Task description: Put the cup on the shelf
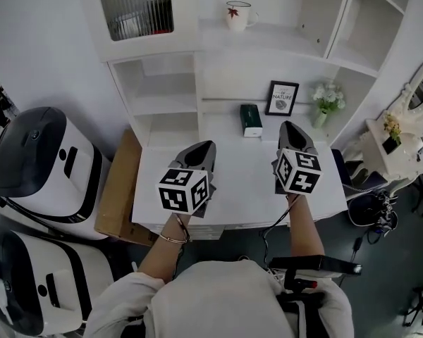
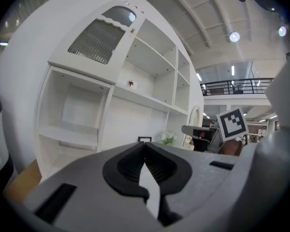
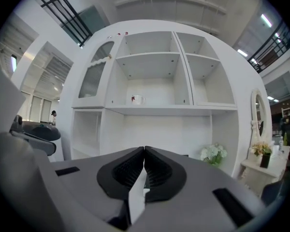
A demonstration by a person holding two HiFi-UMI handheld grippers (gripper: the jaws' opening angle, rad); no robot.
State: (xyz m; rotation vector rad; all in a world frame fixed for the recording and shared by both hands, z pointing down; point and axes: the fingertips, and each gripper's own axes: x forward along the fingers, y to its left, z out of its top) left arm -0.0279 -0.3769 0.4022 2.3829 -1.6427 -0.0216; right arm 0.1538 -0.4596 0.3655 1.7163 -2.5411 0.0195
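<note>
A white cup (image 1: 237, 15) with a red leaf print stands on the upper shelf (image 1: 282, 34) of the white cabinet; it also shows small in the right gripper view as the cup (image 3: 137, 99) and as a faint red mark on the cup (image 2: 131, 84). My left gripper (image 1: 206, 146) hovers over the white desk (image 1: 240, 182), shut with nothing in it, its tips meeting (image 2: 145, 144). My right gripper (image 1: 289, 127) hangs beside it, also shut and empty, tips together (image 3: 144, 149). Both point level at the cabinet, well below the cup.
On the desk's back stand a dark green box (image 1: 251, 120), a framed picture (image 1: 283, 98) and a vase of white flowers (image 1: 326, 103). Two white appliances (image 1: 46, 160) and a cardboard box (image 1: 118, 189) sit left. A mirror table (image 1: 398, 143) is right.
</note>
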